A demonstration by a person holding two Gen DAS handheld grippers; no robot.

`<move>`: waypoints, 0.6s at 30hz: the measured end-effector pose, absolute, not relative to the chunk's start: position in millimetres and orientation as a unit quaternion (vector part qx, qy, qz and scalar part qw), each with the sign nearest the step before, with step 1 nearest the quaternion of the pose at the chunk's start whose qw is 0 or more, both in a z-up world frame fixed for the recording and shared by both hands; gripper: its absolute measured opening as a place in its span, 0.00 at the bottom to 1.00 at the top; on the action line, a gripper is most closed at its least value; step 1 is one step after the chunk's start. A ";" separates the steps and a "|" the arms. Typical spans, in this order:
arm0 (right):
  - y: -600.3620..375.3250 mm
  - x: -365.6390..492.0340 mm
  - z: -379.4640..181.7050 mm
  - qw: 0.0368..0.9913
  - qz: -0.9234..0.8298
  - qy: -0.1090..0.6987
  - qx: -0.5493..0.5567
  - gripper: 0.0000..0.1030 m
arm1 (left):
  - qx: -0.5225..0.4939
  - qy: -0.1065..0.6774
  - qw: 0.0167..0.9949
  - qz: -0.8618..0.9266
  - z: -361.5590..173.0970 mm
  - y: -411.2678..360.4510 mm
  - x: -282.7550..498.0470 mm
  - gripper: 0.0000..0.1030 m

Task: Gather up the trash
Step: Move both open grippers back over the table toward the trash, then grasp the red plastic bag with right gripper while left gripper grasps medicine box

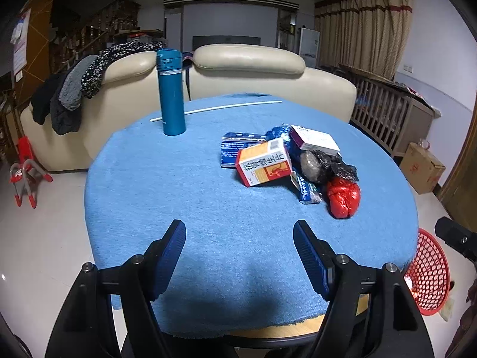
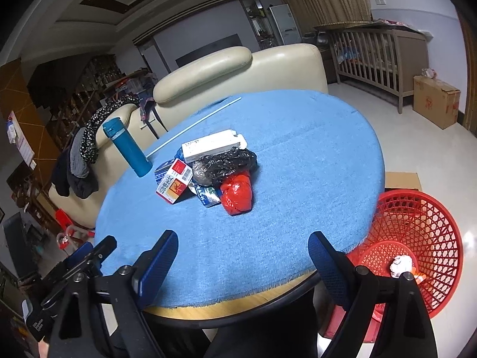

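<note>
- Both tongs stand empty: left gripper (image 1: 239, 234) has its jaws parted over bare cloth at the near edge of the table, nothing between the blue pads; right gripper (image 2: 243, 246) is spread wider, also with nothing in it, near the table's right-hand edge.
- I place the trash in one heap on the blue tablecloth (image 1: 167, 185), ahead and to the right of the left gripper, roughly straight ahead of the right one, well apart from both.
- Heap contents, as far as I can tell: orange-and-white carton (image 1: 263, 161), white-and-purple box (image 1: 314, 138) perched on top, black plastic bag (image 2: 223, 164) around a greyish lump, red plastic wad (image 2: 237, 194) nearest the front, and a small blue foil sachet (image 1: 305, 189) lying flat under the carton's edge.
- Red basket (image 2: 417, 232) sits on the floor just beside the table on the right; crumpled paper is already in it.
- Handling judgement: all items look light. Cartons are stiff but probably hollow, so I would pinch across the two broad faces, gently, to avoid crushing.
- Red wad is soft and slick; I'd bite deep across its middle, since film may slip from a shallow pinch.
- Black bag is loose film; gather a bunched fold, not the lump.
- Sachet is flat against the cloth and hardest to lift; take it by the raised end.
- Teal flask (image 1: 170, 92) and white rod (image 1: 217, 109) stand apart from the heap; I judge neither to be trash.
- First pick, my view: red wad, with the right gripper, as it lies on the basket's side.
</note>
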State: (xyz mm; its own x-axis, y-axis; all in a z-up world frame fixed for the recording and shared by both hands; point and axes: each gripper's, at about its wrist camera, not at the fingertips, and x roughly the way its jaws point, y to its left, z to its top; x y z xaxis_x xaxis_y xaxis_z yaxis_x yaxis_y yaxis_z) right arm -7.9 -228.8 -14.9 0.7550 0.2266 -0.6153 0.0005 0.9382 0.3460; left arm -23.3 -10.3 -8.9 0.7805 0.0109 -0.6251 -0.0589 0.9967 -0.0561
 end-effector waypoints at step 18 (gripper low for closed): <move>-234.5 16.3 -49.0 0.913 0.042 0.382 0.137 0.88 | -0.051 0.339 0.937 0.067 -23.7 19.6 -3.4 0.73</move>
State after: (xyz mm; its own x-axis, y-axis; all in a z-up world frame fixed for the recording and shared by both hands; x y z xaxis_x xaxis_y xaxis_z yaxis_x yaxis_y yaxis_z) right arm 16.3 -234.5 -49.0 0.7041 0.1806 -0.6867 0.0288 0.9591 0.2817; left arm -3.4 19.6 -23.7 0.7605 0.0916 -0.6428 -0.1611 0.9857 -0.0502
